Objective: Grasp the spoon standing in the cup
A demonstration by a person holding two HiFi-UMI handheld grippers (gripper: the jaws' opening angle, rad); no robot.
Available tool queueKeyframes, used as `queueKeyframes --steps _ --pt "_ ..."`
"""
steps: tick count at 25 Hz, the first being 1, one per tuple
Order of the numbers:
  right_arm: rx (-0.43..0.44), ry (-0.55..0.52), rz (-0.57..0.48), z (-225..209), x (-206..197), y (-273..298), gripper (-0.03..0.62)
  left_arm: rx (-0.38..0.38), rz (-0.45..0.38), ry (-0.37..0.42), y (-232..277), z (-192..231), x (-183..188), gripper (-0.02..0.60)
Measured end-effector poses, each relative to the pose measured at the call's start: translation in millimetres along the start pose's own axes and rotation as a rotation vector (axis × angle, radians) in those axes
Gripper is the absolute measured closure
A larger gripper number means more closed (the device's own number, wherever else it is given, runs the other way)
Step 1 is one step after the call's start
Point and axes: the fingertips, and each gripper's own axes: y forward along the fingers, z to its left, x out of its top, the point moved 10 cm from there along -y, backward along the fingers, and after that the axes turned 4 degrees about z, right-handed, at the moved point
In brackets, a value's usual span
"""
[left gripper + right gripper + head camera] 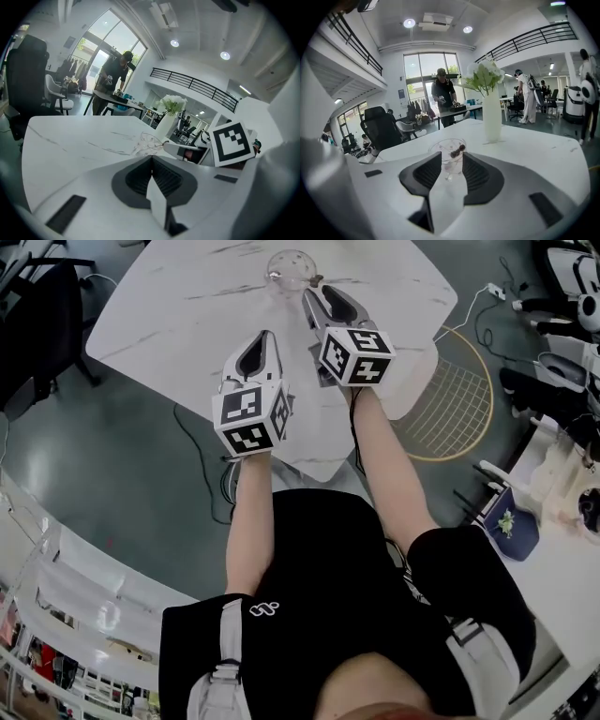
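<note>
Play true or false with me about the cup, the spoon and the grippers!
1. The left gripper is shut. True.
2. The right gripper is shut too. False: its jaws stand apart, with the cup seen in the gap.
3. The cup lies on its side. False: it stands upright on the table.
4. A vase with white flowers stands on the table. True.
5. The left gripper holds the spoon. False: the spoon is in the cup.
</note>
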Motion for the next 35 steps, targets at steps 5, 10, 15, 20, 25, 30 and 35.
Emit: queueKeyframes --steps 5,10,15,20,25,30,35 --pt "-0.001 0.057 0.005 -2 0 16 0.445 -0.019 0.035 -0.001 11 -4 -6 0.568" --pt "-0.019 0.078 -0.009 -5 7 20 0.462 -0.019 0.034 -0.013 17 -2 -2 0.569" --pt "-0.023 0.084 -0.006 -9 12 23 0.470 -0.007 0.027 -0.020 17 2 2 0.569" --pt "-0.044 0.064 0.008 -11 16 29 0.485 0.001 0.018 -0.022 16 4 5 0.569" --pt "-0.033 0.013 0.013 -10 21 29 0.491 0.009 0.005 -0.021 12 8 9 0.569" --pt "-0.011 0.009 -0.034 -6 32 19 0.502 0.008 -0.012 0.001 5 7 15 0.569" --pt "0.003 -0.004 -0.096 -1 45 -1 0.543 -0.006 -0.039 0.044 -4 -1 25 0.569"
